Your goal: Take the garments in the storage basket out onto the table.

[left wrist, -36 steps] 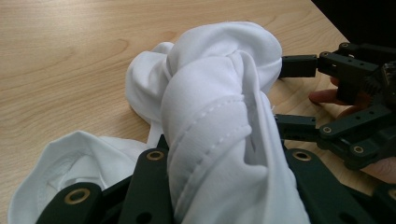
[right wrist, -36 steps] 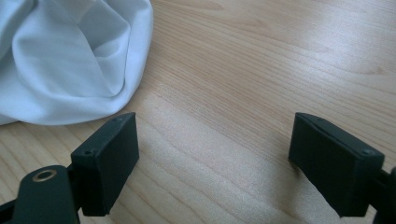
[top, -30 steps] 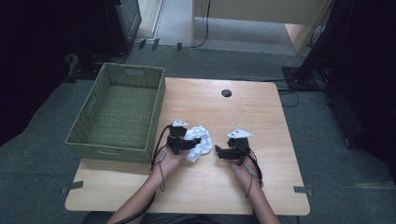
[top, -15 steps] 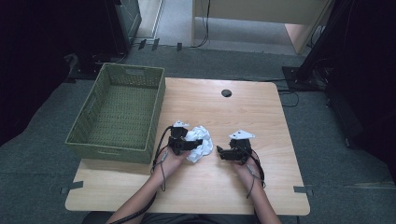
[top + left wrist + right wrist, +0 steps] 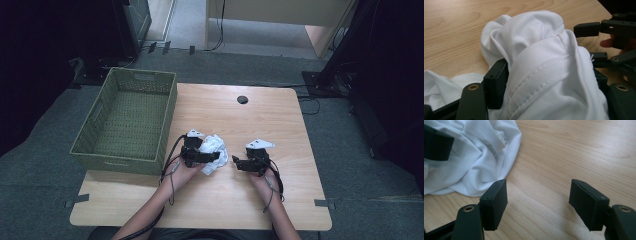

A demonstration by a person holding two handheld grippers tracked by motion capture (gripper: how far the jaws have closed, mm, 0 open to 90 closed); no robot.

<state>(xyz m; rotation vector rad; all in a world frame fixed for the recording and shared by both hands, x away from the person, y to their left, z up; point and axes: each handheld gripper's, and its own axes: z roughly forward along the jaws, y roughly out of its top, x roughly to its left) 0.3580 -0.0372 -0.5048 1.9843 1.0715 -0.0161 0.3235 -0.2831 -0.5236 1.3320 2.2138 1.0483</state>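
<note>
Your left hand-held gripper (image 5: pixel 212 156) lies low over the light wooden desk (image 5: pixel 280 125), and the crumpled white cloth with stitched seams (image 5: pixel 214 151) sits bunched between its black jaws. In the left gripper view, the cloth (image 5: pixel 541 67) bulges up between the jaws and spills over both of them; the jaws have just been opening, and they stand apart with the fabric filling the gap, so you cannot tell from here whether the pads are pressing on it or merely flanking it. The cloth rests on the desk near its middle, just beside the near right corner of the green woven rectangular basket (image 5: pixel 125 120), which stands on the desk's left side. Your right hand-held gripper (image 5: pixel 240 164) is near the cloth on its right, apart from it, with bare wood between them. In the right gripper view, that gripper (image 5: pixel 537 200) has its jaws spread with only desk grain between them; they have just been closing a little, with nothing in the gap. The edge of the cloth (image 5: pixel 479 157) lies up and to the left of those jaws, just beyond the left pad. Both of your forearms come in from the desk's near edge, and a black cable trails from each gripper.
</note>
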